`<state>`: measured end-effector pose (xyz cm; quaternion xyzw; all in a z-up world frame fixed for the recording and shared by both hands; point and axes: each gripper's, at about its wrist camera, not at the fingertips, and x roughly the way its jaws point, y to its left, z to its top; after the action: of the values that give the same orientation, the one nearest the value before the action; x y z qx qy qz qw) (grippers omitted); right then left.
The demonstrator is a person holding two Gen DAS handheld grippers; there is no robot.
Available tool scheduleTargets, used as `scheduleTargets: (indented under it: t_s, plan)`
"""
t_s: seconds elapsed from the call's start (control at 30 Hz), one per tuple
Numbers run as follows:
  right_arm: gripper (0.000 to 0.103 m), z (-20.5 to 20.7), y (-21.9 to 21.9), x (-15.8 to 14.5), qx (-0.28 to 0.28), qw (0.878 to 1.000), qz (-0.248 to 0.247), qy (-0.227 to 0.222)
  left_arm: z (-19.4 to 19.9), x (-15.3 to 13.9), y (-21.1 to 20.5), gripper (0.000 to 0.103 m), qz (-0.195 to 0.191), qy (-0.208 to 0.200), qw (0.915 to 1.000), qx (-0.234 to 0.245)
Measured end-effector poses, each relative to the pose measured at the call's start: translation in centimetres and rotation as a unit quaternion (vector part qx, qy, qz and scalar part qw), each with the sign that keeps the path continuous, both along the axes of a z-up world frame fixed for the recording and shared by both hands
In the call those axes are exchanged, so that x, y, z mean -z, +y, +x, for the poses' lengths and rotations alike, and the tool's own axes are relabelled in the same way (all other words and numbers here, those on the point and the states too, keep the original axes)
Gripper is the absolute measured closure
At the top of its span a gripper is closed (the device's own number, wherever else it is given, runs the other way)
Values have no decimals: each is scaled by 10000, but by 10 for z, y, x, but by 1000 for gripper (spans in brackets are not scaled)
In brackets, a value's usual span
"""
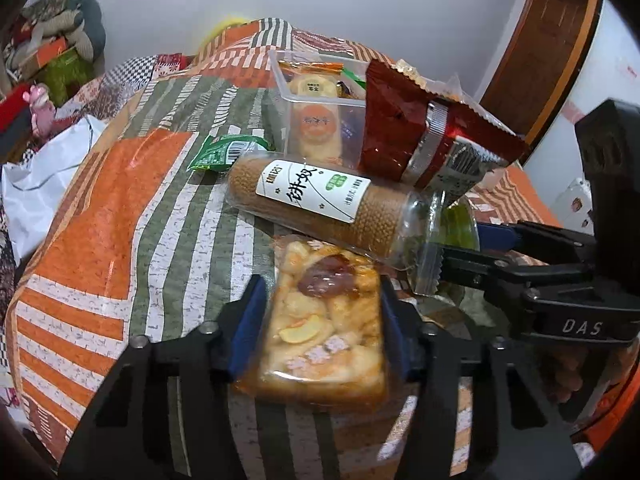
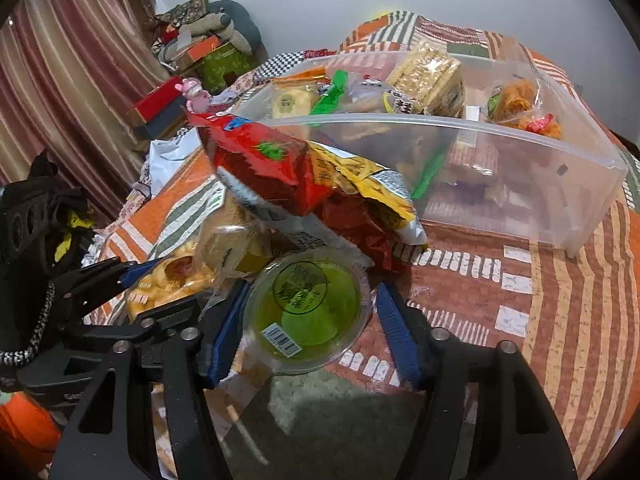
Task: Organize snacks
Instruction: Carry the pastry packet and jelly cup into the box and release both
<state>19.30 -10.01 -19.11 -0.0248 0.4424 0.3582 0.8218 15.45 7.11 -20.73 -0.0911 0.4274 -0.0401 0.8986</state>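
A plain pale wall (image 2: 312, 4) closes the far side of the room, with a striped pink-brown curtain (image 2: 68, 64) hanging at its left. A patchwork quilt (image 1: 132, 216) in orange, green and white stripes covers the bed. A heap of boxes and folded cloth (image 2: 204, 44) sits in the corner, and a curved wooden frame (image 1: 556, 44) stands at right.

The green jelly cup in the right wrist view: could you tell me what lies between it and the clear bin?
A crumpled red and yellow snack bag lies between the green jelly cup and the clear bin, partly overhanging the cup.
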Motion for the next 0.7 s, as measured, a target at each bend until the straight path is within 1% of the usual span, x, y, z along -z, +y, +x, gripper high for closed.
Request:
scheduleTargets:
  t_s: [0.07,0.17,0.43,0.53,0.7]
  plan:
    - [47,-4,0,-2,11,9999,-61,-110,-3,-1,-2,56,42,-50,10000,29]
    - [47,-10,-3,-5,25,9997,-113,-234,-8,-2,0,57,-14,-71,10000,36]
    - [47,-15,-21,-13,194,9995,0,-249,-23,-14,7,58,38,-165,9998,-119]
    - [47,-19,-31,-18,273,9992,46,-289,-29,-22,11,58,60,-240,9995,-184]
    - [47,-27,-45,-31,474,9974,18,-541,-34,-41,15,58,-25,-440,9988,-236]
